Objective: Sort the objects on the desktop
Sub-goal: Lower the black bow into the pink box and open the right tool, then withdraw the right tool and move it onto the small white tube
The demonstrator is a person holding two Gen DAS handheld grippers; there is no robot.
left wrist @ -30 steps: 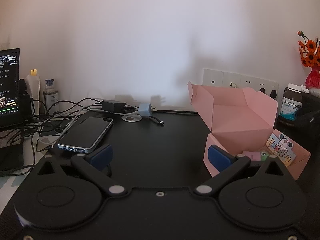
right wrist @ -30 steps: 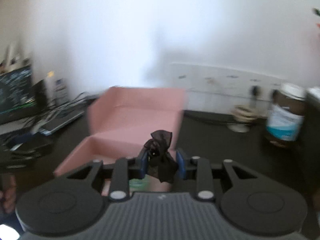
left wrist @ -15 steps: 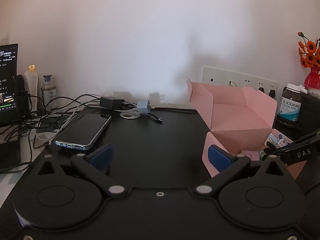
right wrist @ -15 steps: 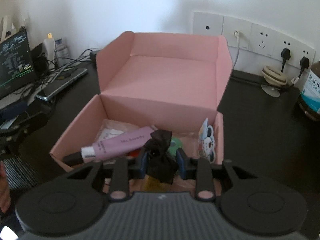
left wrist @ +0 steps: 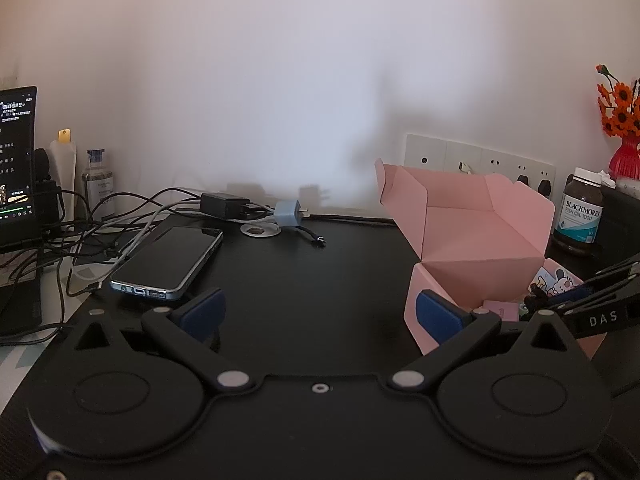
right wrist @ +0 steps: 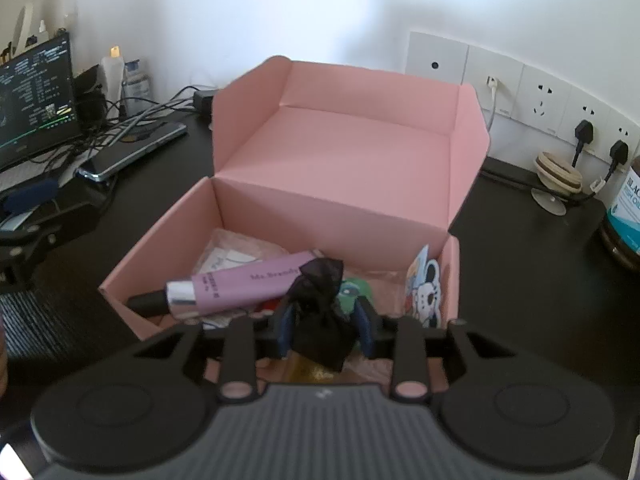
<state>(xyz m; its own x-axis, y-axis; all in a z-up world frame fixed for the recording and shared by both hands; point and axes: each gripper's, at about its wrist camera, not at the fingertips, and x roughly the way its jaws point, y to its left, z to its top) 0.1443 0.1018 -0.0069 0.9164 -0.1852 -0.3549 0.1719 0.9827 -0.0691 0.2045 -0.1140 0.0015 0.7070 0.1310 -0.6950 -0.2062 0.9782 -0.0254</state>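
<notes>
A: Start with the desk. What do you have in front of you?

B: A black desk (left wrist: 300,280) against a white wall. The pink cardboard box (right wrist: 320,152) stands open on it, lid flap raised toward the wall sockets (right wrist: 540,96). A smartphone (left wrist: 168,264) lies flat at the left among cables (left wrist: 80,232), near a lit monitor (right wrist: 36,100). A fish oil bottle (left wrist: 580,212) stands to the right of the box.

A: What does the box contain?

B: A lilac cosmetic tube (right wrist: 240,284) lying across the floor of the box, a cartoon card (right wrist: 426,288) leaning at its right wall, and a green item partly hidden beneath your tool.

A: Report your right gripper (right wrist: 326,328).

B: It is over the near edge of the box, angled down. Its jaws are narrow and opening, with the black fabric bow (right wrist: 318,308) between them. The left pad appears to touch the bow; whether the right pad does, you cannot tell.

A: And your left gripper (left wrist: 320,312)?

B: Its jaws stand wide with nothing between them, low over bare desk, right blue pad (left wrist: 436,316) just beside the box's left wall.
</notes>
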